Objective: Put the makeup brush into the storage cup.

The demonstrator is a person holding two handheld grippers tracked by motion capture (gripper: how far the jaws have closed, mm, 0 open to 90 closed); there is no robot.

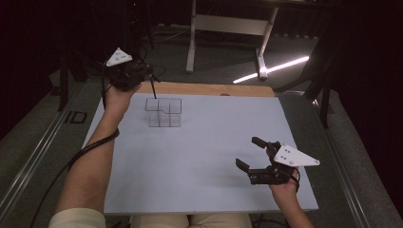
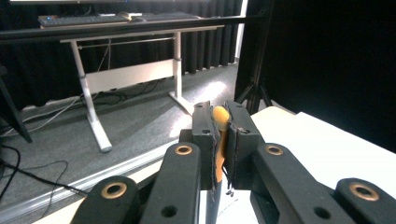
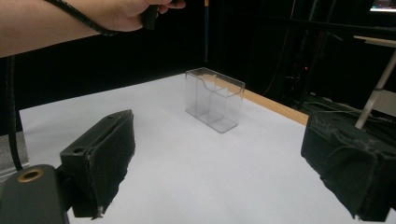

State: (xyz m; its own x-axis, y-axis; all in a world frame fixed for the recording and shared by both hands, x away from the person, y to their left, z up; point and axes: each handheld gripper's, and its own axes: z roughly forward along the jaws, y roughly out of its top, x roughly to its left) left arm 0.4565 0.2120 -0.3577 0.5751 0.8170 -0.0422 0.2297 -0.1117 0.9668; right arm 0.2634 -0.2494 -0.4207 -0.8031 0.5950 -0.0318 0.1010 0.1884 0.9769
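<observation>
Pencil [image 1: 153,89] was seen clamped tight in the left tool [image 1: 142,78], its orange end [image 2: 221,116] poking up between the closed pads in the left gripper view. It was held nearly upright, tip down, just above the back left compartment of the clear plastic organizer [image 1: 163,112]; whether the tip had entered could not be told. That organizer was stood on the white desk [image 1: 199,161] near its far edge. The right tool [image 1: 252,154] was kept low over the near right part of the desk, jaws spread wide, nothing gripped, well apart from the organizer.
</observation>
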